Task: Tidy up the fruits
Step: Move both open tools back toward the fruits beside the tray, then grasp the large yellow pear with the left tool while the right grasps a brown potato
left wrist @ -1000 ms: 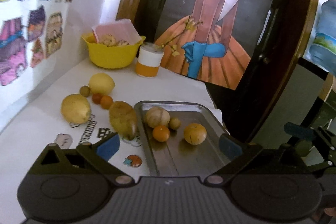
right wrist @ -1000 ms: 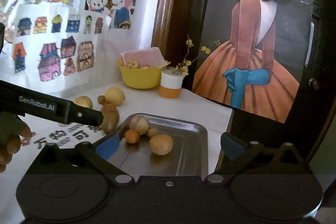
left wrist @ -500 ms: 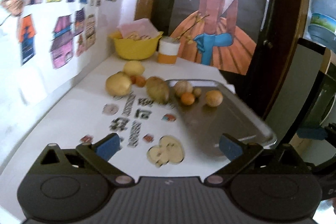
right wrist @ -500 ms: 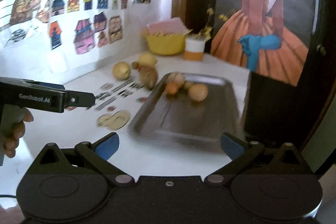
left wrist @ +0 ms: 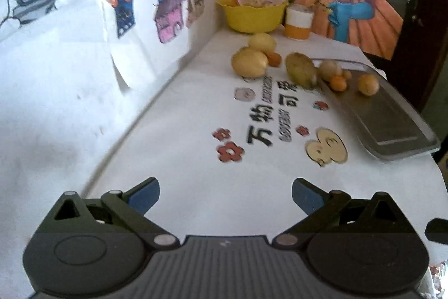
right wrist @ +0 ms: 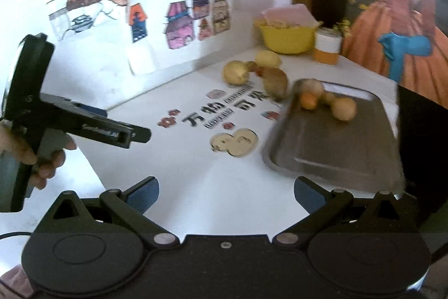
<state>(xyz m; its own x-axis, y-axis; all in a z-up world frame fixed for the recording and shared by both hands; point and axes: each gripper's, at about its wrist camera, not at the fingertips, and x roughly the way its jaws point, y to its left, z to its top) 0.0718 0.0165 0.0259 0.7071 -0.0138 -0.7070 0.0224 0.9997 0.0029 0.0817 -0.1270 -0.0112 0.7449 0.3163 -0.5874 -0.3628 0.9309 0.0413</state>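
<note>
Both grippers, left [left wrist: 225, 194] and right [right wrist: 226, 192], are spread wide, empty. Round fruit [left wrist: 249, 63] could be knocked off the table [left wrist: 182, 159].

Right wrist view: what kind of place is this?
Probably a home room or play corner: children's drawings taped to the wall, a sticker-covered white table, a metal tray of fruit.

Grey tray [left wrist: 392, 119], yellow bowl [left wrist: 253, 14], orange-and-white cup [left wrist: 298, 21], seemingly yellowish-brown fruits [left wrist: 249, 63], blue-padded claw [left wrist: 225, 198]
</note>
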